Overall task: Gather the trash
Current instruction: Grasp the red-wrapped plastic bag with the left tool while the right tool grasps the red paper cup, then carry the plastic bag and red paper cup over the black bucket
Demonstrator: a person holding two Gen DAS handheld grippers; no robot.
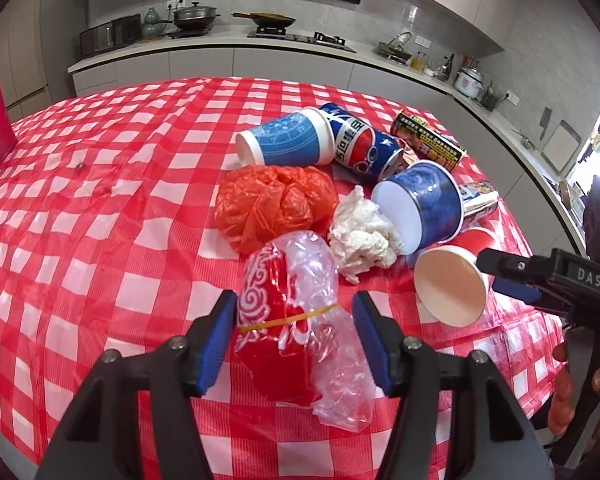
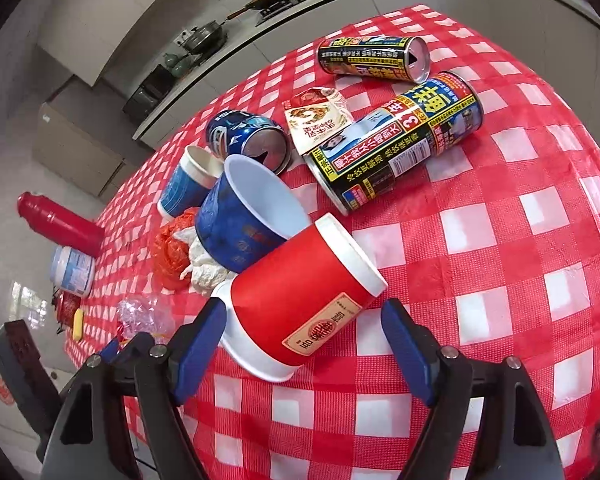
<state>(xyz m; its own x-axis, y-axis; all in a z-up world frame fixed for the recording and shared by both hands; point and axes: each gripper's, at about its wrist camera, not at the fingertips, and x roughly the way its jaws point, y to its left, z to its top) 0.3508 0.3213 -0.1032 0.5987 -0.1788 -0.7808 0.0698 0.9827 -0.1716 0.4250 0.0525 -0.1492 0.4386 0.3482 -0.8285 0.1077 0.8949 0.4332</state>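
A heap of trash lies on the red-checked tablecloth [image 1: 100, 220]. My left gripper [image 1: 294, 300] is open and straddles a clear and red plastic bundle [image 1: 292, 320] tied with a rubber band; cloth shows between the bundle and the right pad. My right gripper [image 2: 304, 308] is open around a tipped red paper cup [image 2: 300, 292], with a gap at its right pad. Behind lie an orange bag [image 1: 272, 204], crumpled tissue [image 1: 360, 236], a dark blue cup [image 1: 424, 204], a light blue cup [image 1: 284, 140], a Pepsi can [image 1: 360, 144], two printed cans [image 2: 400, 140] and a snack wrapper [image 2: 316, 116].
A red bottle [image 2: 60, 220] and a white tub [image 2: 72, 272] stand at the table's far left end. The table edge runs just below both grippers. A kitchen counter [image 1: 220, 48] with pans lies beyond. A person's hand [image 1: 564, 392] holds the right gripper.
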